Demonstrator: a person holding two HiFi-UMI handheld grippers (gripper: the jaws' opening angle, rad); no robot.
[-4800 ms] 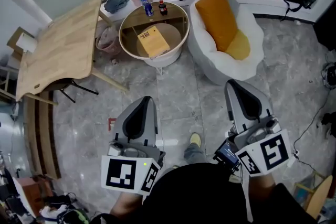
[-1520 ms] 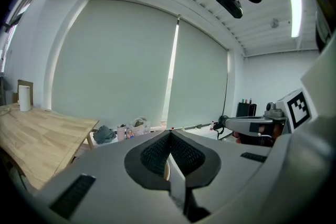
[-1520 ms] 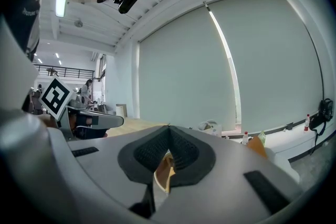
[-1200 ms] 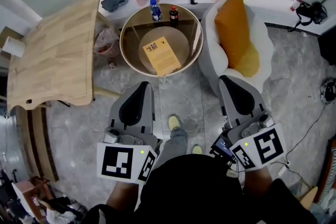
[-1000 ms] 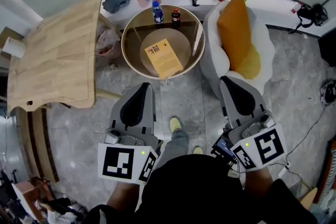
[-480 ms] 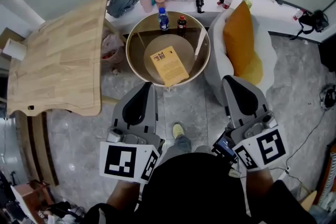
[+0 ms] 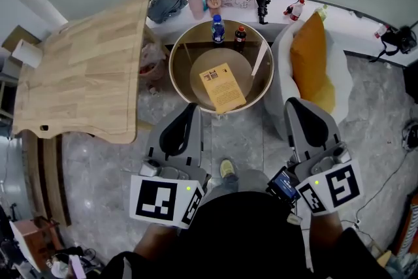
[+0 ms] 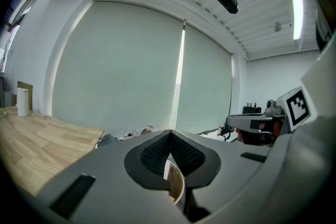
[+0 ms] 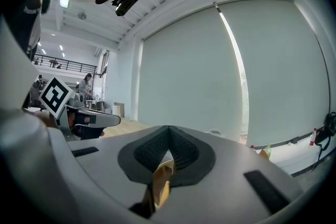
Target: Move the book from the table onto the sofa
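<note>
The yellow paperback book [image 7: 223,87] lay flat on the round glass-topped desk [image 7: 172,70], toward its near edge. Just right of the desk stood the white rounded sofa [image 7: 341,74] holding an orange cushion [image 7: 309,55]. The left gripper [image 7: 190,114] and the right gripper [image 7: 295,108] hung on the desk's near side, apart from the book, each with its jaws closed together on nothing.
</note>
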